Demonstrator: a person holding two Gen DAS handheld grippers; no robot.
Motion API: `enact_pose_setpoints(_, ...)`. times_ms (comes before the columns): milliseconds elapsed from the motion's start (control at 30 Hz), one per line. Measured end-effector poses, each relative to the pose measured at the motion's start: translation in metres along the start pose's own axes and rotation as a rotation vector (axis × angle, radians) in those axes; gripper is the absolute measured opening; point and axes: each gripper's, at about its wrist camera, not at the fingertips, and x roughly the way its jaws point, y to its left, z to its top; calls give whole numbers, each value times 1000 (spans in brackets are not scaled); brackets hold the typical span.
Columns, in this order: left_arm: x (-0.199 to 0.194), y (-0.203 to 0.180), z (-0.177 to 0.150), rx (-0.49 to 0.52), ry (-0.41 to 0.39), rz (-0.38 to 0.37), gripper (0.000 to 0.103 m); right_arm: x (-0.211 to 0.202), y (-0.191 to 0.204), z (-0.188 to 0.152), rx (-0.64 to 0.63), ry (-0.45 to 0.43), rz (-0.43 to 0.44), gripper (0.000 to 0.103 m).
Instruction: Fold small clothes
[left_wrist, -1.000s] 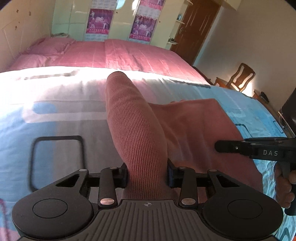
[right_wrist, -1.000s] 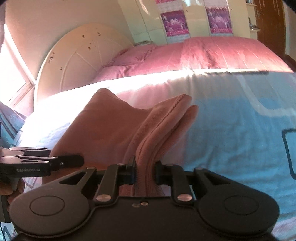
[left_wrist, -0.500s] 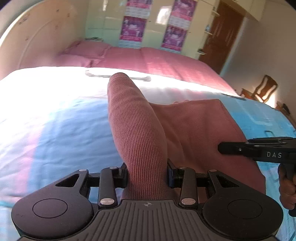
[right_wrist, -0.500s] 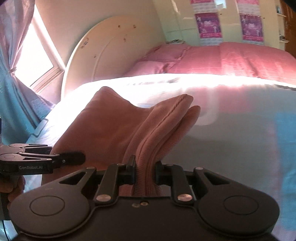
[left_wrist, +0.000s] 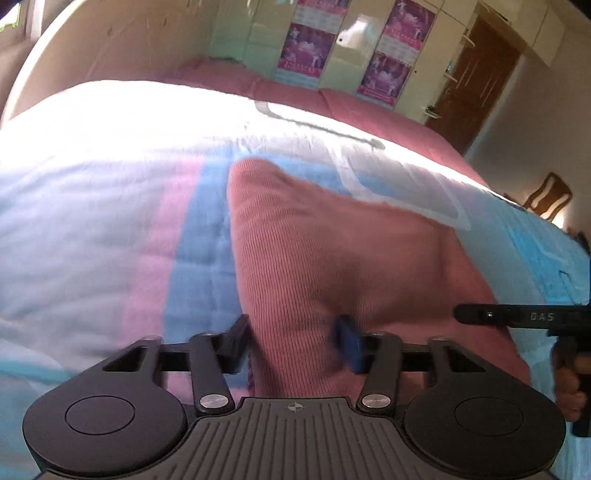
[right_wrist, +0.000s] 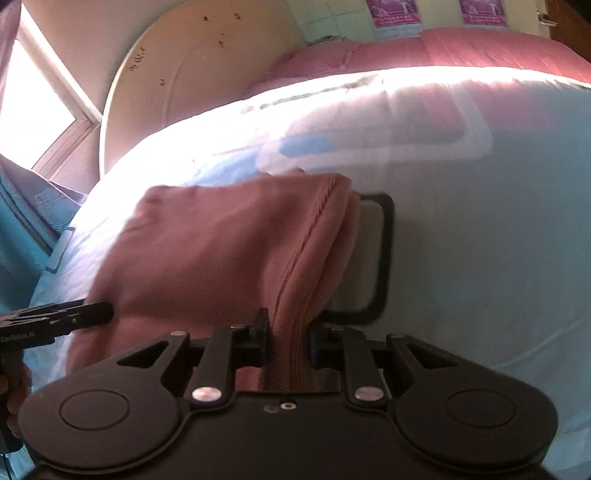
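Note:
A dusty-pink ribbed knit garment (left_wrist: 332, 251) lies folded over on the pastel bedspread (left_wrist: 110, 221). My left gripper (left_wrist: 295, 343) holds its near left edge loosely: the jaws are opening, the cloth still lies between them, and the blurred pads no longer pinch it. In the right wrist view the same garment (right_wrist: 221, 251) drapes from my right gripper (right_wrist: 288, 343), which is shut on a bunched fold at the garment's right edge. Each gripper shows in the other's view: the right one (left_wrist: 461, 314) at the far right, the left one (right_wrist: 107, 312) at the far left.
The bedspread (right_wrist: 480, 258) runs back to a pink quilt (left_wrist: 332, 107) and a cream round headboard (right_wrist: 203, 74). A window (right_wrist: 29, 103) is on the left. A wooden chair (left_wrist: 550, 195) and a brown door (left_wrist: 476, 74) stand to the right.
Both grippers swept leftward across the bed and sank, carrying the garment. The raised fold in the left jaws has dropped flat onto the bedspread, and those jaws have widened.

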Motion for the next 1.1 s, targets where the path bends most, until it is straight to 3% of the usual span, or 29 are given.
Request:
enact_pose_setpoints(167,6,0,0,20,12,-17,53,9,7,-4,8,-21,-37,18)
enact_pose_setpoints(233,2,-3,11,24,6,-34,56,6,11,-3,-11,-7,-38,24)
enact_pose_setpoints(300,-15,-9,16,58,-55,-32,56,-2,14,1,-26,-10,-62,45)
enact_pose_setpoints(333,-22,-10,20,75,-81,-30,56,-12,15,5,-37,-55,-88,50)
enact_pose_setpoints(467,-10,-19,44,155,-91,-51,54,-21,13,30,-25,-129,-68,19)
enact_pose_setpoints(667,37,-24,61,165,-26,-58,54,24,46,56,-181,-95,-90,19)
enact_pose_setpoints(767,51,-25,57,180,-5,-22,54,47,51,53,-289,-54,-166,12)
enact_pose_setpoints(1000,58,-28,59,190,12,-2,55,53,41,51,-284,-48,-161,11)
enact_pose_setpoints(1033,52,-30,62,188,5,19,55,53,41,52,-279,-47,-161,11)
enact_pose_setpoints(1100,30,-38,67,211,-90,6,55,50,43,54,-270,-38,-173,11)
